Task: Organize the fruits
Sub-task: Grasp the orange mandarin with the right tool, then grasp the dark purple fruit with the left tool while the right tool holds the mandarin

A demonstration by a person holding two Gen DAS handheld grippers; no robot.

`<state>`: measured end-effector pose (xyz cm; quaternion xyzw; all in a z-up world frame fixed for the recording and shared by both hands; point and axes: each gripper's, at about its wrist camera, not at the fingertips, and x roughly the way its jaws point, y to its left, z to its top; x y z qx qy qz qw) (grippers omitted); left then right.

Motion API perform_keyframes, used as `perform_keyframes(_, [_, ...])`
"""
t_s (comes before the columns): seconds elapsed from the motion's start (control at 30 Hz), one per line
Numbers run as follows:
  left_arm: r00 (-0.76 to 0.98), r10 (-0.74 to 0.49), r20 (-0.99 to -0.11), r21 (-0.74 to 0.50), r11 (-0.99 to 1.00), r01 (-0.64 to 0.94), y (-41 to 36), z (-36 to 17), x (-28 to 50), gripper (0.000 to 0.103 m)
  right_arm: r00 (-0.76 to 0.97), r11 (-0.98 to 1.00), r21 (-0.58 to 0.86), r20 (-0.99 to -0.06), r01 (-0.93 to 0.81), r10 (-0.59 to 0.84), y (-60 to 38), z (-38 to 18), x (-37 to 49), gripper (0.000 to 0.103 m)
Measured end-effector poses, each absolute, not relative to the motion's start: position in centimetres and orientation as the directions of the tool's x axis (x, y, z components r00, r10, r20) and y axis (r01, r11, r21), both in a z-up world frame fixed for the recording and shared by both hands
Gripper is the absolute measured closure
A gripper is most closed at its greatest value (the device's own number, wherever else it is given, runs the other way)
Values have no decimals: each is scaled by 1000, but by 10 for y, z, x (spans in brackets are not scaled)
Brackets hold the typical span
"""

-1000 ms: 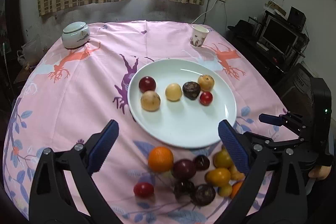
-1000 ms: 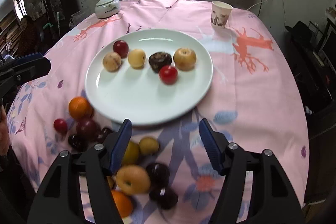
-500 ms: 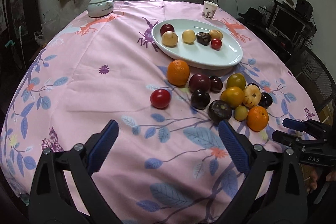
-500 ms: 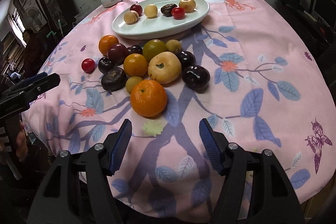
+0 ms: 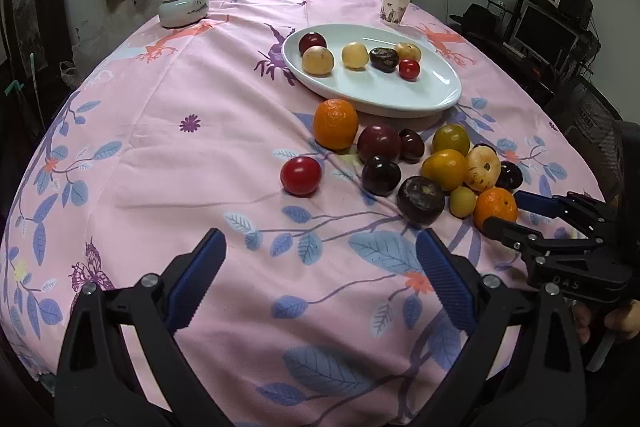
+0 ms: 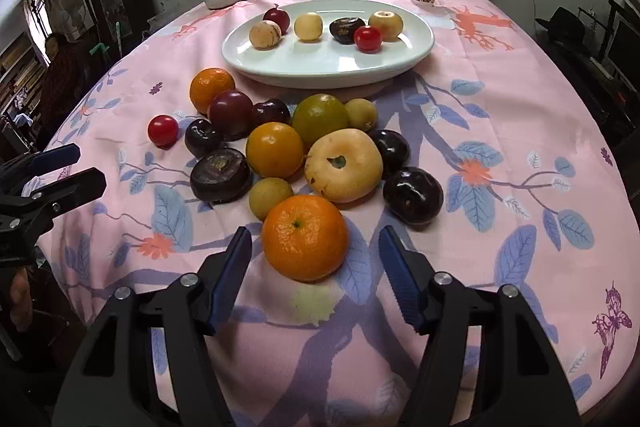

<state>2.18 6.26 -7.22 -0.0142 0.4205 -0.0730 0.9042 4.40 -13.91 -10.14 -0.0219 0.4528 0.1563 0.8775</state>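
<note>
My right hand-held gripper (image 6: 314, 234) straddles the near round orange mandarin (image 6: 305, 237) at the front of the loose heap. Its jaws have just been narrowing, but neither pad touches the peel yet. My left hand-held gripper (image 5: 320, 233) hangs spread over bare pink floral cloth on the bench (image 6: 500, 107), holding nothing.

The risk, as I judge it, is an uneven squeeze: one pad landing first could roll the mandarin towards the near bench edge, or push it into the small yellow-green fruit (image 6: 271, 197) touching it and scatter the heap.

I count six fruits on the white oval plate (image 6: 320, 77) and fourteen loose on the cloth, two of them mandarins.
</note>
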Motion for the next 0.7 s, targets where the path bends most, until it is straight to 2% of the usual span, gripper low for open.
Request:
perform_keyframes(0.03, [633,-149,-760,-90,988,124,62,-73,23,5,523,942,127,-804,-311,282,-137,-104,47,58])
perform_keyframes(0.57, [561,-181,-808,-75,976,206,-3,-106,57,7,562,956,235,-773,-176,293,-199,-87,17,58])
perform_keyframes(0.63, [539,-190,-821,-87,974,211,-9,-112,63,14,561,952,254,-769,-170,305,-206,-88,15,58])
perform_keyframes(0.67, [529,-186,-828,-85,974,211,-12,-116,66,22,561,950,262,-768,-168,311,-208,-88,15,58])
perform_keyframes(0.7, [540,-164,-825,-58,976,208,-16,-117,67,24,560,948,271,-765,-165,316,-211,-88,15,58])
